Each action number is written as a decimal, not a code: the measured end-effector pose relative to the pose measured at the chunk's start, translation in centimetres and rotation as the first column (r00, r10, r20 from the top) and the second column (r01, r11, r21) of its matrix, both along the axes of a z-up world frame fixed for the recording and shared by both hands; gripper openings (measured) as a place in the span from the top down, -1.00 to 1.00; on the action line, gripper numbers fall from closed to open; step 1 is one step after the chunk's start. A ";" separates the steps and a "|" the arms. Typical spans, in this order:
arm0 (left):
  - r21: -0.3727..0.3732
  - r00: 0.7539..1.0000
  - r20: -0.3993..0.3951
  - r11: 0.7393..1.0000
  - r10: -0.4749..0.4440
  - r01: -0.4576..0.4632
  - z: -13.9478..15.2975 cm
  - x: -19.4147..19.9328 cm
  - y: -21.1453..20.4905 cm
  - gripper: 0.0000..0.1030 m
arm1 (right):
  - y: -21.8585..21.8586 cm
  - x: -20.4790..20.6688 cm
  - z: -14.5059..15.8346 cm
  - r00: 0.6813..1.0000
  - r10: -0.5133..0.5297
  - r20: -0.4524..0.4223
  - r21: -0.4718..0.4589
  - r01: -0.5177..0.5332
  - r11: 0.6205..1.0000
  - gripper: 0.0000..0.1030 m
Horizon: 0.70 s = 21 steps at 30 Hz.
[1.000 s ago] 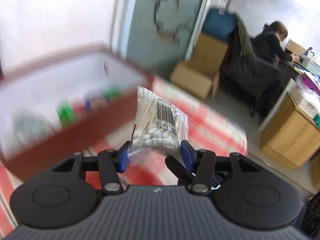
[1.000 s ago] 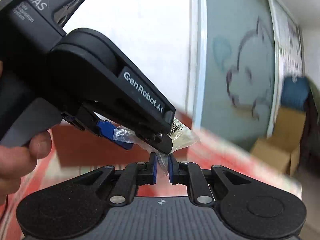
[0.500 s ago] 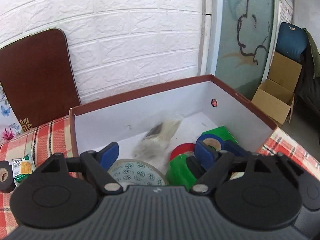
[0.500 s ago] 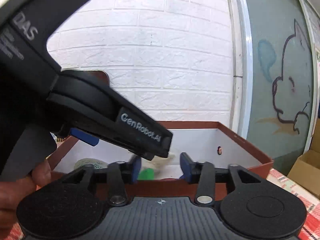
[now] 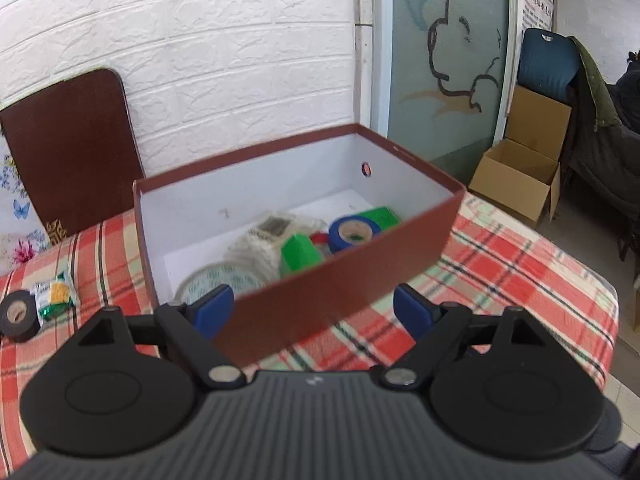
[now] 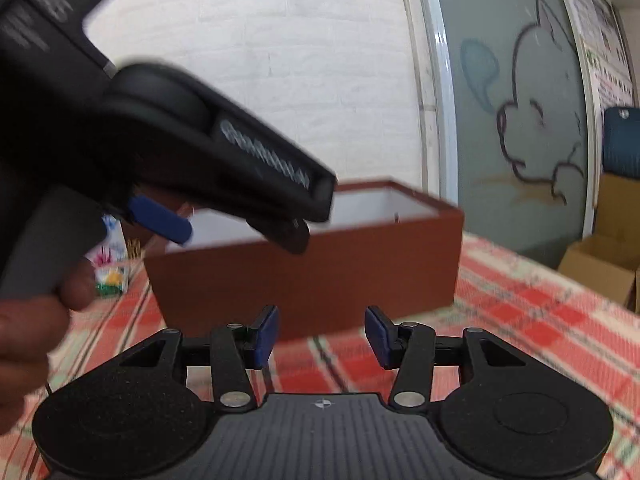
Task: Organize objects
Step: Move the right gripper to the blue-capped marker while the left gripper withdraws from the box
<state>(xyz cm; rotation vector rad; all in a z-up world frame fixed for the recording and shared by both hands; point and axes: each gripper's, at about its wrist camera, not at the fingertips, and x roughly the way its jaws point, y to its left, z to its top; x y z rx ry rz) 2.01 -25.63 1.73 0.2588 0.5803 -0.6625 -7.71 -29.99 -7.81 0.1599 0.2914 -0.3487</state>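
A clear bag of cotton swabs (image 5: 276,236) lies inside the brown box (image 5: 260,148) with white inner walls, among rolls of tape. My left gripper (image 5: 312,310) hangs open in front of the box's near wall, nothing between its blue pads. In the right wrist view the left gripper (image 6: 224,226) crosses the upper left, held by a hand (image 6: 28,320), its jaws apart above the box (image 6: 304,272). My right gripper (image 6: 322,336) is open and empty, low in front of the box's brown side.
In the box lie a blue tape roll (image 5: 352,234), a green roll (image 5: 300,254) and a wide patterned roll (image 5: 220,280). A black tape roll (image 5: 18,316) and a snack packet (image 5: 54,294) lie on the checked tablecloth (image 5: 500,264) at left. Cardboard boxes (image 5: 516,176) stand on the floor at right.
Both grippers were shut on the bag of cotton swabs; both opened and the bag fell into the box. Both have since drawn back from the box.
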 end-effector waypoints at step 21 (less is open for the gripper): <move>0.136 0.945 -0.198 0.962 0.261 -0.238 -8.5 1.2 10.0 -0.73 | 4.8 0.9 -2.6 0.962 0.081 -0.261 -0.015 -0.088 0.996 -0.17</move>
